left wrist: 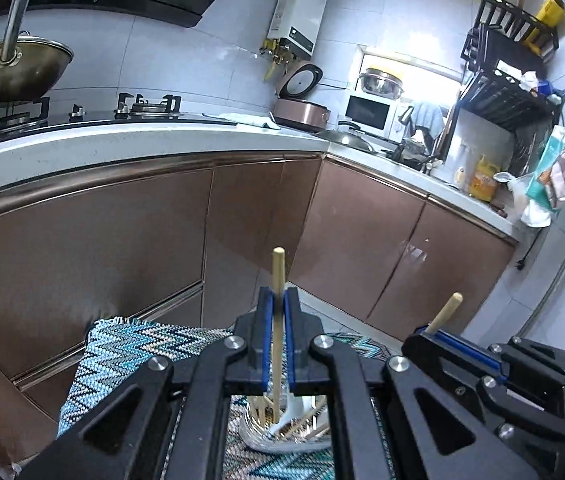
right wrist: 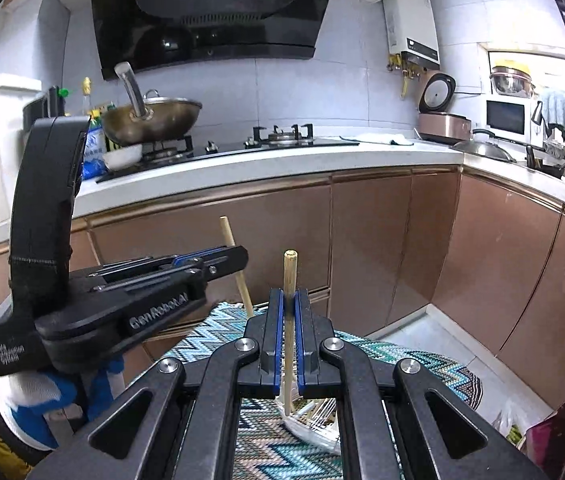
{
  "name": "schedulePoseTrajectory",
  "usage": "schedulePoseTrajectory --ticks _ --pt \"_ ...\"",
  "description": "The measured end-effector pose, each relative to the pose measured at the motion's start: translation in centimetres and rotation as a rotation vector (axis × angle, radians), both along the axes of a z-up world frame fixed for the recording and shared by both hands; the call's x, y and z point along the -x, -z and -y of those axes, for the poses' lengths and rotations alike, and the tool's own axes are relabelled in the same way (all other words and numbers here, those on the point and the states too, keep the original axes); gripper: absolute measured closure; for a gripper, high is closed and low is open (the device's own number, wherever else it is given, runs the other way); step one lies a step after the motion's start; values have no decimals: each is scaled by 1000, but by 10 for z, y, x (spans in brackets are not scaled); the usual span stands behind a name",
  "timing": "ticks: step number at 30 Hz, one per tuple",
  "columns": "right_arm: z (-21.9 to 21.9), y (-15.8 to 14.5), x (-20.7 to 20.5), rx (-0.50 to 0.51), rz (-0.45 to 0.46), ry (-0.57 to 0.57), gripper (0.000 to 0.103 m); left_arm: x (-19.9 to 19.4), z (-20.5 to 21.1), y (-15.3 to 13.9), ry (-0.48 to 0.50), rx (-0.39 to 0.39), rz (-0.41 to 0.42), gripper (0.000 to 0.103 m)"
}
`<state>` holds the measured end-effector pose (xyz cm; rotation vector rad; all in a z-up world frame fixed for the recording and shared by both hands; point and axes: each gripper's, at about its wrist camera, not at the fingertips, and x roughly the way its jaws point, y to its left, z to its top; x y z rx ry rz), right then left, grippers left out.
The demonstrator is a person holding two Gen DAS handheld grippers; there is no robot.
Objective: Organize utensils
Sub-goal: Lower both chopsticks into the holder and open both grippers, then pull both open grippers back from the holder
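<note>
My left gripper [left wrist: 278, 300] is shut on a bamboo chopstick [left wrist: 278, 272] that stands nearly upright between its blue pads. My right gripper [right wrist: 289, 300] is shut on a second chopstick [right wrist: 289, 276], also upright. Each gripper shows in the other's view: the right gripper [left wrist: 434, 330] at lower right with its chopstick tip [left wrist: 448, 310], the left gripper [right wrist: 226, 256] at left with its chopstick [right wrist: 236, 268]. Below both, a clear bowl [right wrist: 314, 428] holding several more chopsticks and a white utensil rests on a zigzag-patterned cloth [right wrist: 250, 420].
Brown cabinet fronts [left wrist: 122, 240] run behind the cloth under a white counter [left wrist: 162, 136]. On it stand a wok [left wrist: 14, 68] on the hob, a rice cooker [left wrist: 302, 110], a microwave [left wrist: 368, 114] and a dish rack [left wrist: 506, 92]. A gloved hand [right wrist: 34, 400] holds the left gripper.
</note>
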<state>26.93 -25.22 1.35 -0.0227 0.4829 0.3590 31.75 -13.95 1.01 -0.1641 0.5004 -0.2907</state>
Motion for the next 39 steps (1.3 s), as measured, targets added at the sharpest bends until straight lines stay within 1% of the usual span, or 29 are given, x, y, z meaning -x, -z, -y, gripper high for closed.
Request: schedulePoseTrajectory --ticks 3,9,14,17,18,19,20,21,23,25,26,27,28,29,30,32,36,37,38,39 --pt "2 14 -12 10 -7 10 98 -9 2 13 -12 0 2 98" --pt "5 42 -31 14 -42 27 98 -25 1 44 -29 18 -47 98" --pt "2 64 -36 35 -73 41 98 -30 3 65 -42 19 -71 98" --pt "0 71 -33 44 -76 27 96 -27 0 68 -54 20 -61 96" --pt "0 71 -29 48 -68 24 93 -25 -1 66 -57 17 -58 95" --pt "1 69 -26 45 -61 22 78 -23 -2 65 -58 16 -54 92" --pt "2 68 -23 38 -52 21 65 -20 -3 63 -59 18 -49 83" --pt "6 65 -17 28 -36 23 62 -16 -4 59 -64 18 -42 70" --pt "10 60 -8 26 -13 29 62 -8 -6 51 -81 16 -25 62" --pt "16 53 7 31 23 45 60 3 -7 41 -89 12 -4 61" --pt "20 50 15 28 39 53 55 9 -8 36 -91 6 5 61" --pt "26 45 25 18 57 62 53 17 -8 31 -94 -3 19 60" --pt "31 42 33 14 68 68 50 24 -7 27 -95 -14 28 58" --pt "35 39 38 13 78 75 48 32 -6 24 -97 -29 35 53" --pt "42 35 49 15 96 91 47 40 -6 21 -99 -43 40 50" --pt "51 29 62 17 121 121 38 56 -6 16 -98 -66 47 50" --pt "63 19 91 29 160 193 30 91 -8 10 -92 -96 76 49" --pt "64 18 97 39 167 209 24 100 -10 9 -93 -100 79 48" --pt "64 16 102 46 174 217 20 107 -11 8 -92 -100 82 46" --pt "62 13 109 52 186 223 19 115 -13 7 -92 -98 88 43"
